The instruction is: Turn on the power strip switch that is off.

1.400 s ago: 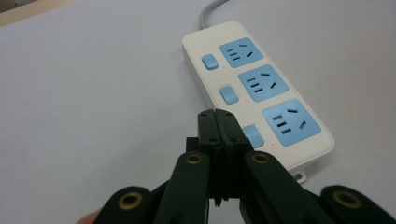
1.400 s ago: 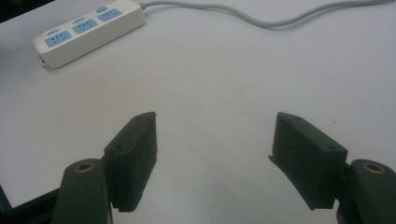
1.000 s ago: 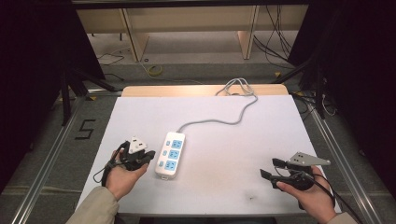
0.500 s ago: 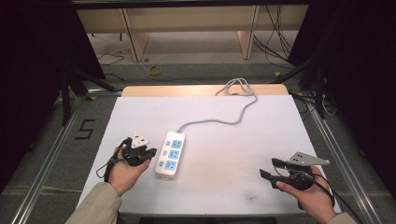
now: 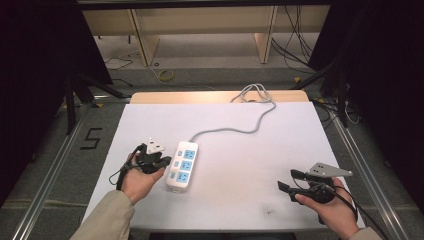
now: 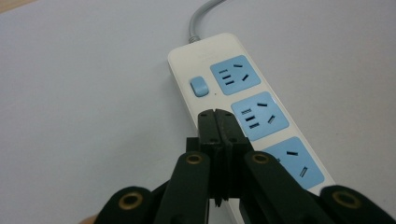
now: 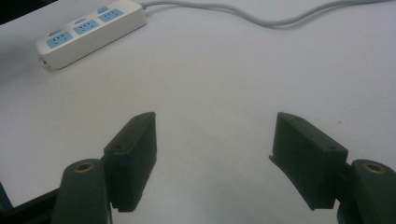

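Power strip (image 5: 183, 166) lay left of centre on the white table (image 5: 250, 150), its grey cable (image 5: 235, 125) trailing to the far edge. Left gripper (image 6: 217, 122) had jaws pressed together, empty, tips just beside the strip's near-left side by the switches. Right gripper (image 7: 215, 154) sat well apart near right, jaws wide. Strip looked rigid, light, smooth plastic, likely to slide; best gripped across its narrow width.
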